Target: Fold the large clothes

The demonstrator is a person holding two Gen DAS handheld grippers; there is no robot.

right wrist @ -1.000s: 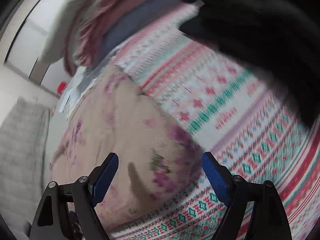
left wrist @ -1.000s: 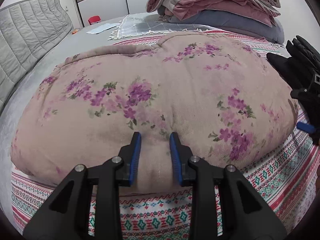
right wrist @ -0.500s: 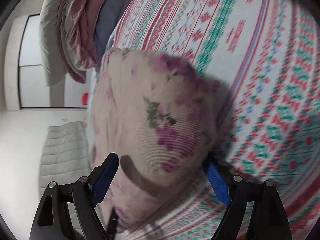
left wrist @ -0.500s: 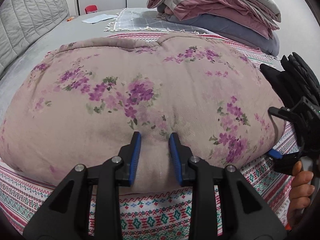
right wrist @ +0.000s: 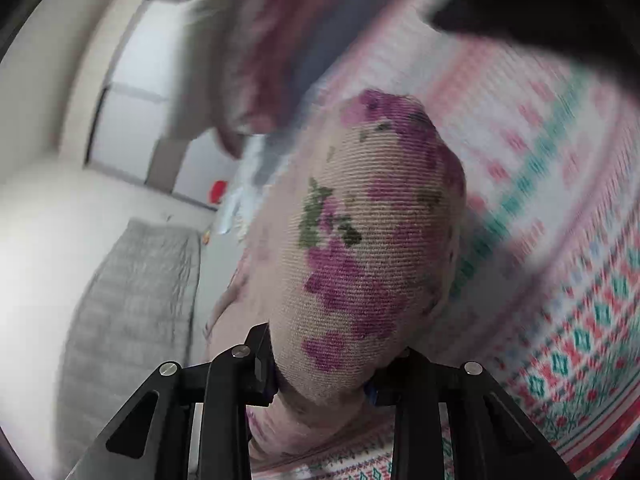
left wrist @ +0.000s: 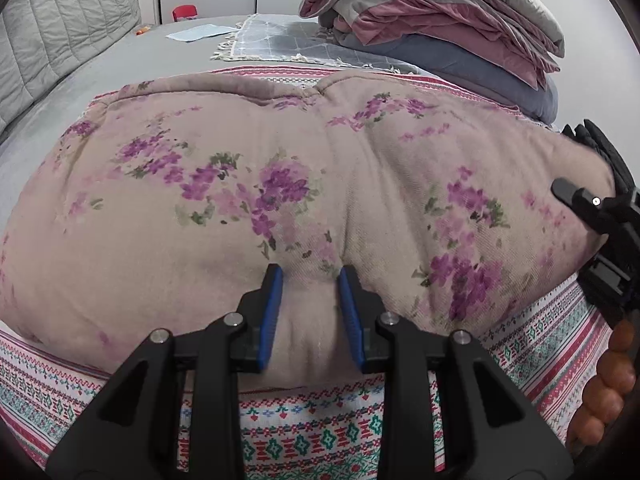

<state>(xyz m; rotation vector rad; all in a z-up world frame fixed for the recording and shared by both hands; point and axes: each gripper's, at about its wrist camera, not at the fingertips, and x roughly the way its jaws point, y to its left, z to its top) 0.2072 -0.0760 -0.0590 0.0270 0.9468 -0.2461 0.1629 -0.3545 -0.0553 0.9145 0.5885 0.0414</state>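
A thick beige padded garment with purple flowers (left wrist: 280,184) lies folded on a patterned bedspread (left wrist: 304,440). My left gripper (left wrist: 310,280) is shut on the garment's near edge, with fabric pinched between its blue pads. My right gripper (right wrist: 320,364) is shut on the garment's right corner (right wrist: 360,240), which bulges up between the fingers and hides the pads. The right gripper also shows at the right edge of the left wrist view (left wrist: 600,216), against the garment's right end.
A stack of folded blankets (left wrist: 440,24) lies at the back right. A grey fringed cloth (left wrist: 280,46) and a grey quilted headboard (left wrist: 60,28) are behind and to the left. A black padded item (left wrist: 600,144) lies at the right.
My right gripper went from wide open around the garment's corner to shut on it. My left gripper kept its grip while its view shifted slightly.
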